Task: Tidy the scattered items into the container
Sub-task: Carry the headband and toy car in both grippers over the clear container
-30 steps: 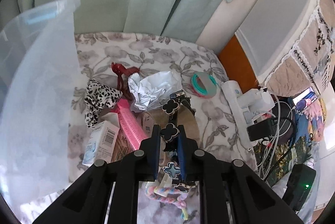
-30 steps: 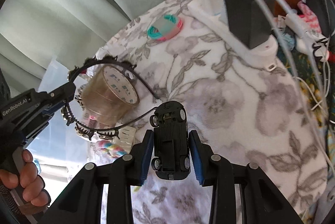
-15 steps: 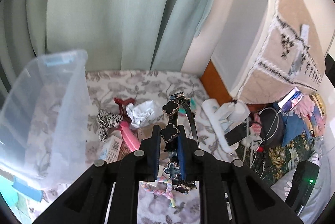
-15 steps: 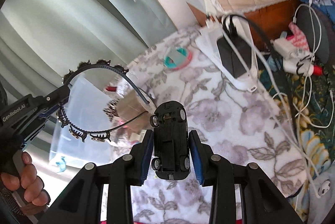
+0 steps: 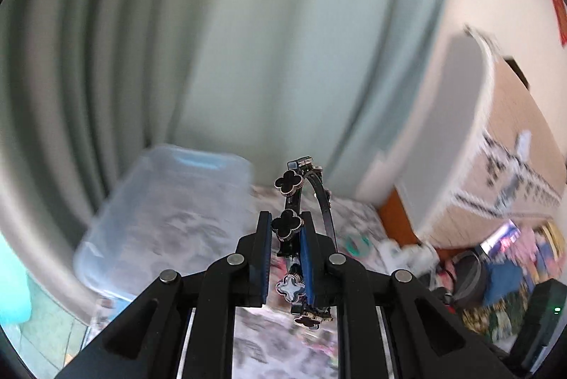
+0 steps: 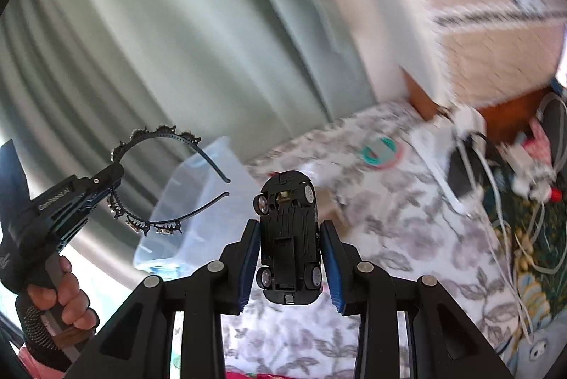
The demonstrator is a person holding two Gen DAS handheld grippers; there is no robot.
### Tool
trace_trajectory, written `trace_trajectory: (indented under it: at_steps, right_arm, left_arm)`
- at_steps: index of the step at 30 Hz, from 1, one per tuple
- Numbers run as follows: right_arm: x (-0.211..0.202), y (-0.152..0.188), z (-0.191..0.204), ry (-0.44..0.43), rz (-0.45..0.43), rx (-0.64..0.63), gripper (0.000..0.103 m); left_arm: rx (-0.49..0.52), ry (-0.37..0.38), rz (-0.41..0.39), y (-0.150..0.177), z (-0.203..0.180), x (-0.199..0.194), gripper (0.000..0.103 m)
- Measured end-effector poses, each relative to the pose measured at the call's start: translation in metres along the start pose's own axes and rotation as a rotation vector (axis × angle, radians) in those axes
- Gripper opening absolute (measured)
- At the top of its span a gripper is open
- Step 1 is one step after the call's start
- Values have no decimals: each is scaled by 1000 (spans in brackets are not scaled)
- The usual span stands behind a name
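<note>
Fingers of the left gripper (image 5: 286,230) clamped on a black headband (image 5: 290,226) studded with clover charms; the band arcs up past the fingertips, both free ends pointing right in the right wrist view. Fingers of the right gripper (image 6: 288,237) grasp a black toy car (image 6: 287,239), underside facing the camera, wheels showing. Clear plastic container (image 5: 159,212) sits ahead-left of the left fingers, on a floral cloth (image 6: 407,219). Teal ring (image 6: 381,152) lies ahead-right of the car.
</note>
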State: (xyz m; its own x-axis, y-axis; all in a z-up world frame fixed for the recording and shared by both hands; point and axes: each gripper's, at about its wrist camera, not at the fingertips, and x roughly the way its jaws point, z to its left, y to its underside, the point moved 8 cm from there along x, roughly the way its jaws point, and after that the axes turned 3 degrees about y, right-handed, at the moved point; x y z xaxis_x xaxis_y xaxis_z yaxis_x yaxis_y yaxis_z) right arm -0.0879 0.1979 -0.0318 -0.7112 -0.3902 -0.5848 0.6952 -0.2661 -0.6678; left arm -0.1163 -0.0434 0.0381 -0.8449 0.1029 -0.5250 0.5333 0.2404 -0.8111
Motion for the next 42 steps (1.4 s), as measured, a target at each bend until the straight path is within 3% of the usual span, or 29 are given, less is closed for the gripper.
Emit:
trace_trajectory:
  at_steps: [9,17,30,36,42]
  right_arm:
    - [34,-2,93,-94,77,-186,37]
    - [83,20,149,-127,180,-293,37]
    - [154,42,204,-103,275,-385,37]
    - [176,44,209,-86,296,-393,37]
    - [189,46,202,-61,316,-386,38]
  left_arm:
    - [-129,-160,-91,-7,102,-24,15]
    - [-195,-181,-52,8,151,-3,15]
    - [-221,-135,7,24,168,40,15]
    - [-246,-117,7,23,169,51,15]
    - [-249,-85,4,23,175,33,15]
